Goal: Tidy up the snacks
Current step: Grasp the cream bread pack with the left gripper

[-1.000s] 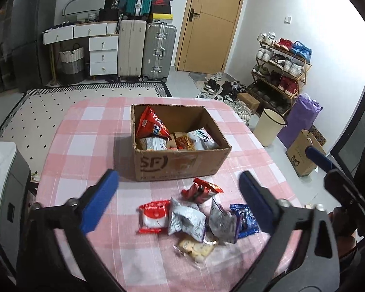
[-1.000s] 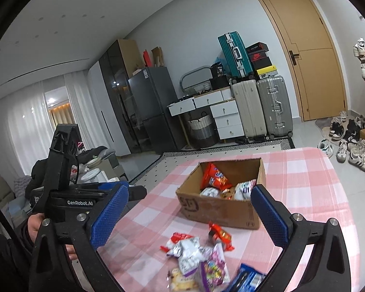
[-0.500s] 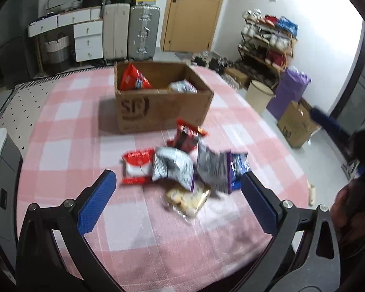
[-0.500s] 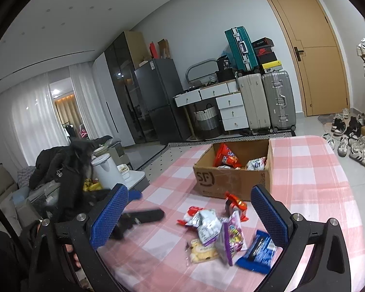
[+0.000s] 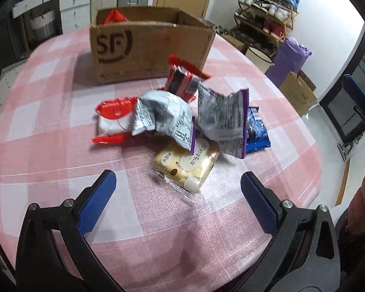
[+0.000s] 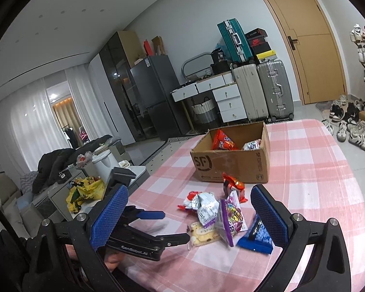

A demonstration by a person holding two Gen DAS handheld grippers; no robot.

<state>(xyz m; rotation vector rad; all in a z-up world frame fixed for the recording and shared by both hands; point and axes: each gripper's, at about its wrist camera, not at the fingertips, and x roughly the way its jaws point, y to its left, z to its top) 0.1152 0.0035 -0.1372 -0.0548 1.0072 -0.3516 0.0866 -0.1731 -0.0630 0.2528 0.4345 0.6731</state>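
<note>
Snack pile (image 5: 182,126): loose packets heaped mid-tabletop, just in front of the box; approx centre of left wrist view.
Clear biscuit pack (image 5: 186,164): nearest item to left tool, at 6 o'clock of pile; lies flat, partly under the silver bags.
Silver bag, left (image 5: 163,116): crumpled, overlaps the red/white packet (image 5: 113,119) at its 9 o'clock.
Silver/purple bag (image 5: 222,119): stands tilted at 3 o'clock of pile, leans over the blue packet (image 5: 256,131).
Red packet (image 5: 183,79): upright at 12 o'clock of pile, near box front wall; contact w/ box cannot be told.
Box (image 5: 148,48): brown carton marked "SF", open top, at 12 o'clock of tabletop; a red bag (image 6: 222,141) and a silver bag (image 6: 253,144) visible inside.
Tabletop (image 5: 48,131): pink/white check cloth.
Left tool (image 5: 177,194): released, blue pads spread wide, nothing between them; low over tabletop, pointed at biscuit pack, apart from it. In right wrist view it sits at 8 o'clock of pile, tip just beside the biscuit pack.
Right tool (image 6: 189,213): released, pads wide apart, empty; above tabletop edge, pile framed between its fingers, not touching.
Hand (image 5: 362,204): part visible at 4 o'clock edge of left wrist view.
Surroundings: suitcases (image 6: 262,92), wooden door (image 6: 311,41), shoe rack (image 5: 265,2) beyond tabletop.
</note>
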